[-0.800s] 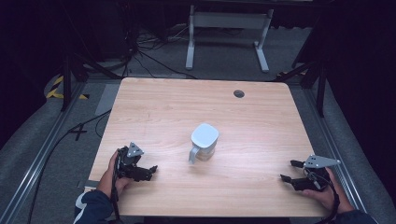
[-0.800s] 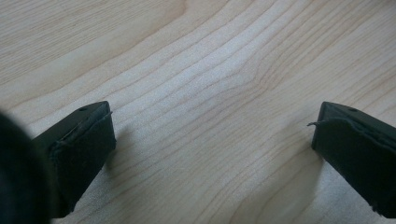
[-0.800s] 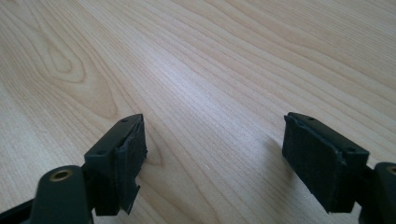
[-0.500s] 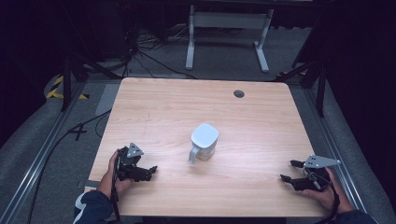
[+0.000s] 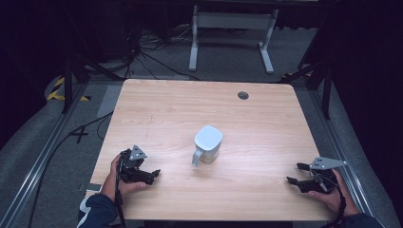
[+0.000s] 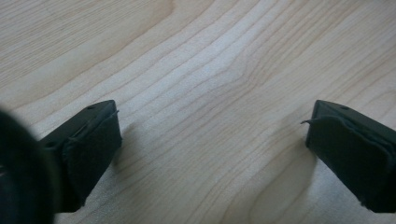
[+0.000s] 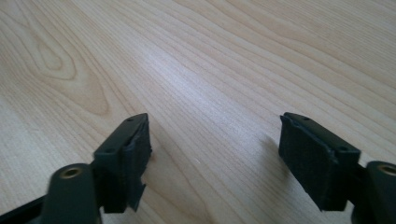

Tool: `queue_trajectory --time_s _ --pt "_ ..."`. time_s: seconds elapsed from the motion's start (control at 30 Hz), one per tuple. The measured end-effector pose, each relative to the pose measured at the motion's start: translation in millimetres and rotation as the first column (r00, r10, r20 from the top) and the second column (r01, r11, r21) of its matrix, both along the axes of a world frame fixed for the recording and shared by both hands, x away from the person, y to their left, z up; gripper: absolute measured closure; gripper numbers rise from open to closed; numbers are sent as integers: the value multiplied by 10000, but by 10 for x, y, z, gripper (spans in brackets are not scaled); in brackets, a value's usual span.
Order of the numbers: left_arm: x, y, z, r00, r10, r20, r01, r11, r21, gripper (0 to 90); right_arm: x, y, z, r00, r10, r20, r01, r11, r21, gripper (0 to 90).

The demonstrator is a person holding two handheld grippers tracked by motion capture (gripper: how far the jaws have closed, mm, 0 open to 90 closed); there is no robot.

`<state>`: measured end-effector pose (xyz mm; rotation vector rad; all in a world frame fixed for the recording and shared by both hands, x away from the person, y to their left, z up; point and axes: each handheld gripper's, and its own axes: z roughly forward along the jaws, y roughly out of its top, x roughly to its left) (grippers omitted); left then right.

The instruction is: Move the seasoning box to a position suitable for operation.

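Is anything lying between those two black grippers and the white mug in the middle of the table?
Nothing visible. Only bare wood of the table lies between the left gripper and the mug, and between the right gripper and the mug. Both grippers are open and empty.

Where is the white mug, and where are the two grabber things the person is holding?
white mug (image 5: 208, 139): high view, on its flat top.
left gripper (image 5: 153, 174): high view, between its black jaw tips, near the table's front left.
right gripper (image 5: 294, 173): high view, between its open jaw tips, near the front right.
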<state>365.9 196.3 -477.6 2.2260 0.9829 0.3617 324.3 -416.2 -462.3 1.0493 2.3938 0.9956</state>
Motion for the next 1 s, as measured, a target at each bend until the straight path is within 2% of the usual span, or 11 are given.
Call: queue_trajectory --time_s 0.03,0.07,0.1,0.13,0.17,0.27,0.5,0.8,0.9,0.97,1.0 --pt "-8 3 15 9999 -130 20 130 9999 -79 95 -4 -1 10 10000 45 -26 -45 10000 17 364" --pt "-8 3 15 9999 -130 20 130 9999 -79 192 -4 -1 10 10000 45 -26 -45 10000 17 364" --pt "-17 8 27 9994 -329 113 332 9991 -281 192 -7 1 21 10000 92 17 -92 9999 -43 409" --pt "-12 9 30 9990 -452 71 454 9984 -325 265 -14 6 35 9998 121 137 -121 9999 17 420" --pt "-12 -11 40 9992 -377 159 380 9991 -188 219 -21 8 50 9996 167 211 -170 9998 133 430" --pt "-19 -20 86 9985 -474 291 482 9985 -261 254 -19 6 48 9996 143 235 -147 9997 173 421" --pt "-25 -133 336 9887 -592 1375 685 9956 -638 287 6 -18 1 9999 92 67 -94 9995 288 392" --pt "-33 -376 660 9649 -1125 2374 1382 9859 -944 324 4 -4 -23 9993 139 334 -145 9997 183 332" --pt "-27 -511 793 9533 -1335 2708 1700 9786 -1161 336 2 -5 -29 9995 61 321 -70 9996 257 322" --pt "-16 -653 924 9360 -1593 3138 2137 9657 -1472 397 0 -6 -32 9994 5 343 -14 9997 253 310" --pt "-16 -653 924 9360 -1593 3138 2137 9657 -1472 433 0 -6 -32 9994 5 343 -14 9997 253 310"
